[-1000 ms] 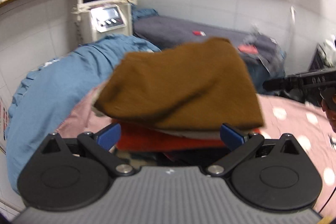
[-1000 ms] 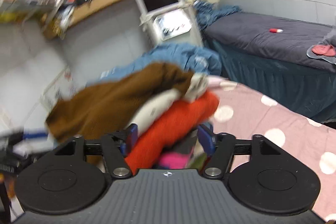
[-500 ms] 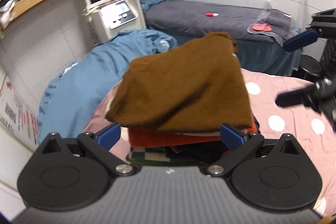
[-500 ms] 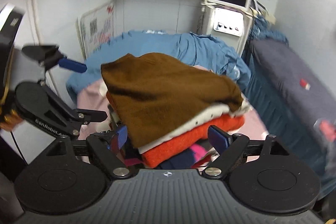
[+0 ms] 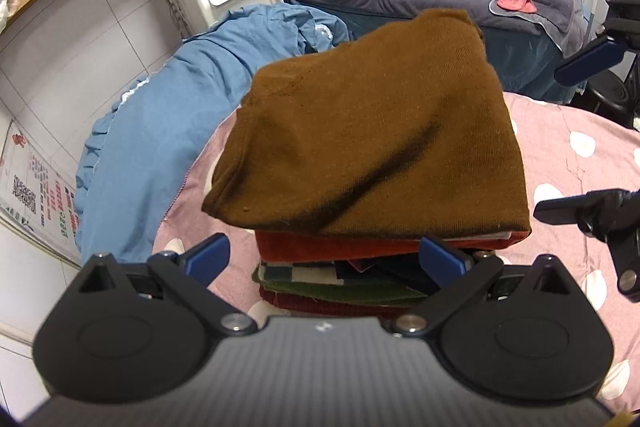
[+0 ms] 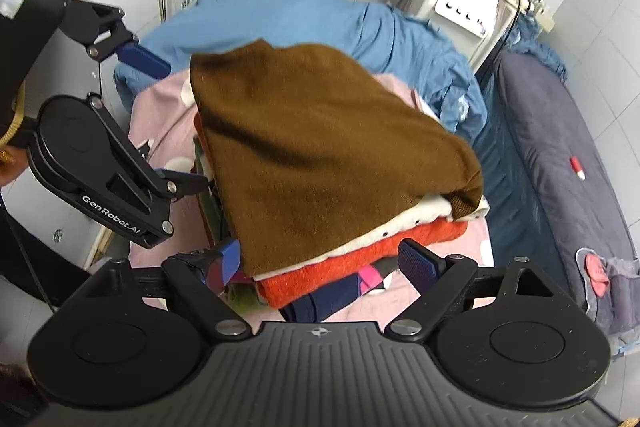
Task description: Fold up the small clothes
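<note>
Evidently the folding step was done: the brown sweater (image 5: 372, 131) lay folded on top of the stack of folded clothes (image 6: 340, 267), which sat on the pink dotted cover (image 5: 576, 167) of the bench. The left claw (image 5: 324, 259) hung wide apart and empty just short of the pile's near edge; the right claw (image 6: 324, 263) was likewise spread wide, holding nothing, beside the orange layer. A blue quilt (image 5: 160, 99) bunched at about ten o'clock of the pile. Next, I judged, either claw would need a fresh unfolded garment, none of which I could see.
</note>
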`<state>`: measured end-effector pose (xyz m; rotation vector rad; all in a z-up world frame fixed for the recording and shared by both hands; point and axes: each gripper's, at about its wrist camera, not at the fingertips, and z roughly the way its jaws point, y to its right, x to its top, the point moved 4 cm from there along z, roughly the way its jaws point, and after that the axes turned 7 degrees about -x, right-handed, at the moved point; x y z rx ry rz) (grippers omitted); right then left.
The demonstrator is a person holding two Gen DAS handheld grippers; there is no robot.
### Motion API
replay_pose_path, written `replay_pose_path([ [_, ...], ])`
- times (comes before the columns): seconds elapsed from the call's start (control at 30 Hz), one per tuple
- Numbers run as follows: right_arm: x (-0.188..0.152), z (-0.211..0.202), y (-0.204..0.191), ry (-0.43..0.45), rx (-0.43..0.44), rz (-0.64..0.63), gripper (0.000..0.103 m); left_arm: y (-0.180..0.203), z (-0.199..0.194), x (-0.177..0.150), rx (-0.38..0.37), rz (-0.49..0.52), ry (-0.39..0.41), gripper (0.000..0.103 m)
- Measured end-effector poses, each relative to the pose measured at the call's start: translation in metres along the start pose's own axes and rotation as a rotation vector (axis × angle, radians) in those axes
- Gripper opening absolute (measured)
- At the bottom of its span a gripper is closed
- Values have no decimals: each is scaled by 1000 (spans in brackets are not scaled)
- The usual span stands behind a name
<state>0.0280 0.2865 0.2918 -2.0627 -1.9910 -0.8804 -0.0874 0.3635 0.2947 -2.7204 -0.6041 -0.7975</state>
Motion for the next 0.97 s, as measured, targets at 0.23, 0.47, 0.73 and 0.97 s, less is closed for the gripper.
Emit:
replay_pose_path([
  [0.23,-2,10,-3,-62,5,-4,103,2,8,2,10,19,-15,103],
  [0.47,-4,11,0,-81,-1,7,103,3,11,3,6,23,-18,103],
  [0.73,-2,12,0,-86,-8,2,103,5,7,2,3,25,14,103],
  [0.97,-4,13,1,-94,-7,8,103,0,6,4,-8,-2,-6,103],
])
